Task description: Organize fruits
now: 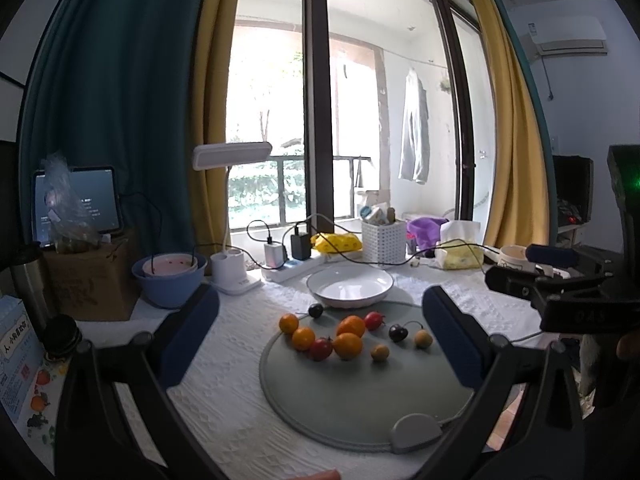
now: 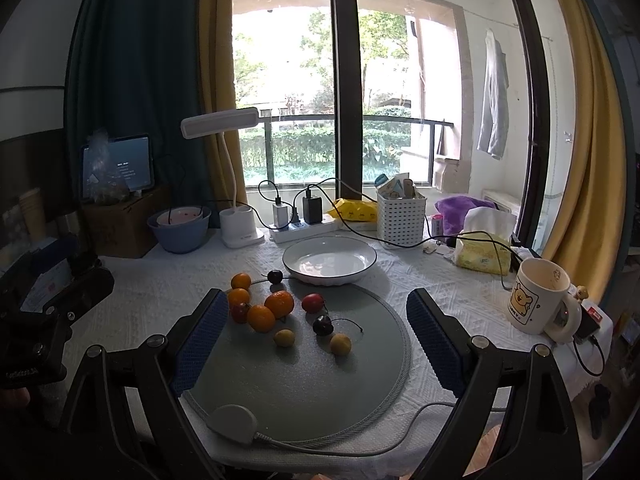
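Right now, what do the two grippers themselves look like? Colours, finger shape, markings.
Both match: the left gripper and right gripper have black angular frames with silver screw heads and flat, blue textured pads. Seen from the left wrist view, the right gripper's black body carries a green light. No cables are visible on either.

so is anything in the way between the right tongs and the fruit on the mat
Nothing visible blocks them. The right tongs hang open above the grey mat, with the yellow fruit and dark cherry lying in the open between the fingers. The white plate sits just behind the fruit, also unobstructed.
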